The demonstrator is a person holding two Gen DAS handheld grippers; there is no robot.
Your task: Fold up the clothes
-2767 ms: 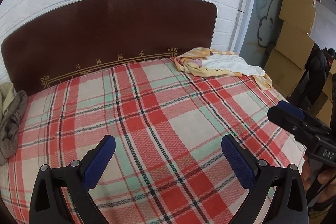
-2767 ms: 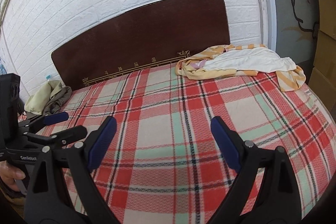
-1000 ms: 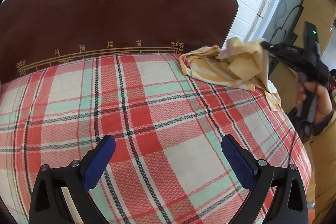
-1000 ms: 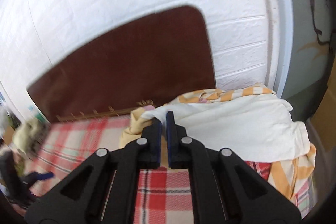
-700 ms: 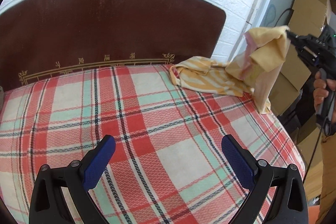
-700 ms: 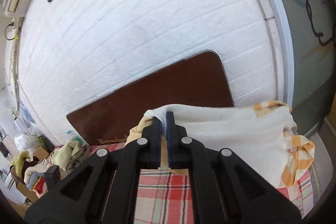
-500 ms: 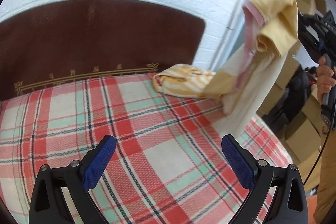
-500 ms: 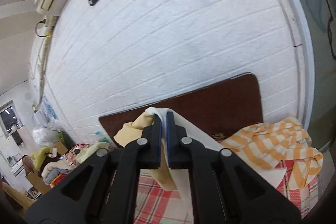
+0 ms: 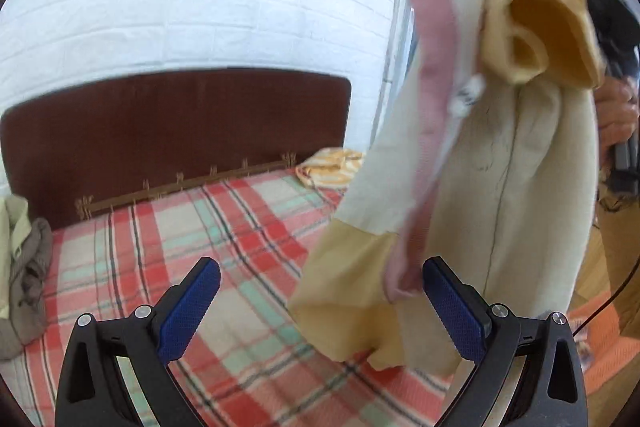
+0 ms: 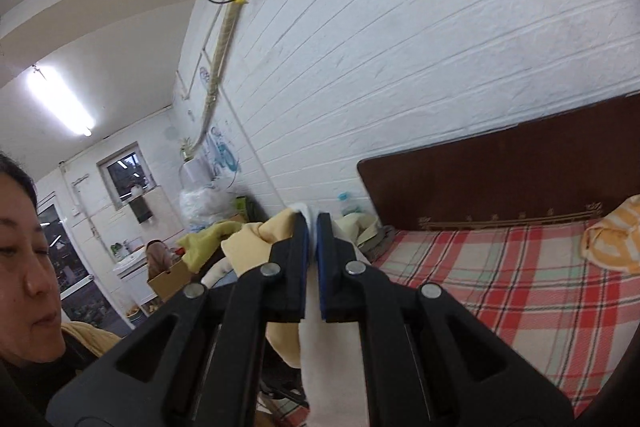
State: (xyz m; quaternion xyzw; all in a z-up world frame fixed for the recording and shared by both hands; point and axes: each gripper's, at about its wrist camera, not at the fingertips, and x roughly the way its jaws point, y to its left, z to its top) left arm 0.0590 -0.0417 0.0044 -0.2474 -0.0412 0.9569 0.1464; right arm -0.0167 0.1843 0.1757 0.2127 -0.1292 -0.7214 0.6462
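A cream and yellow garment with pink trim (image 9: 492,163) hangs in the air at the right of the left wrist view, its lower end just in front of my left gripper's right finger. My left gripper (image 9: 316,301) is open and empty above the plaid bed. My right gripper (image 10: 312,227) is shut on the top of that garment (image 10: 256,239), held high, with the cloth hanging below the fingers. An orange striped garment (image 9: 334,167) lies by the headboard and also shows in the right wrist view (image 10: 614,241).
The bed has a red, green and white plaid cover (image 9: 224,227) and a dark brown headboard (image 9: 176,131) against a white brick wall. A grey-beige pile of clothes (image 9: 24,267) lies at the bed's left edge. A person's face (image 10: 24,259) is at the left.
My right gripper has lifted the cream and yellow garment off the striped one and carried it up and toward the left gripper. The left gripper stayed open over the bed.
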